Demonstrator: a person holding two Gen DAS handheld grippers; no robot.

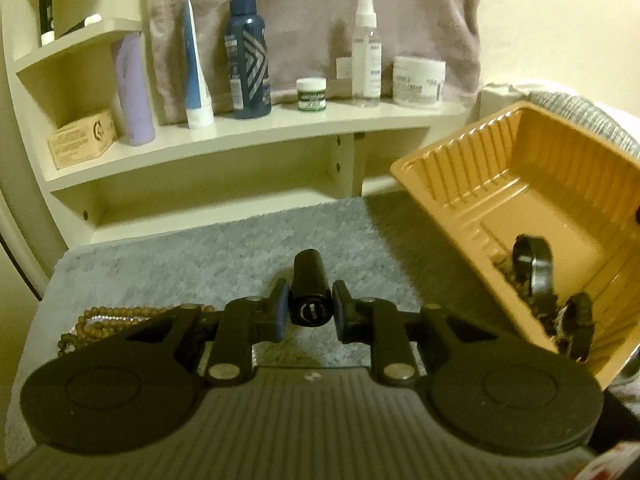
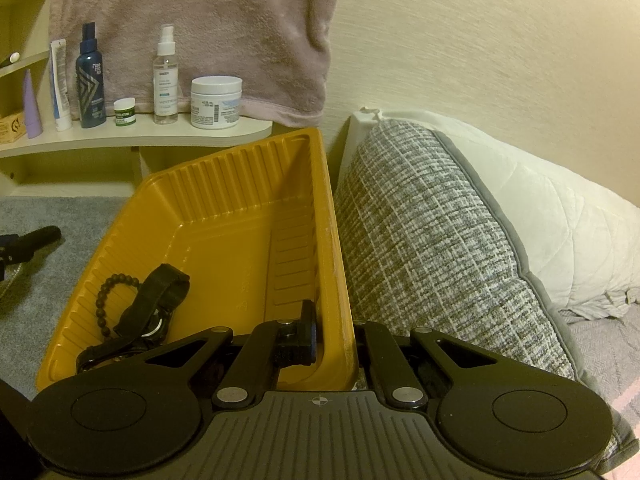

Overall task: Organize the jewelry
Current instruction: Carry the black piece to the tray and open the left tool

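Observation:
My left gripper is shut on a small black cylinder, held over the grey mat. A brown bead necklace lies on the mat under the left finger arm. My right gripper is shut on the right wall of the orange plastic tray, which it holds tilted. The tray also shows in the left wrist view. Inside it lie a black watch and a black bead bracelet, slid toward the low corner. The black cylinder also shows in the right wrist view.
A cream shelf at the back carries bottles, tubes and jars, with a mauve towel hanging behind. A grey woven cushion and a white pillow sit right of the tray.

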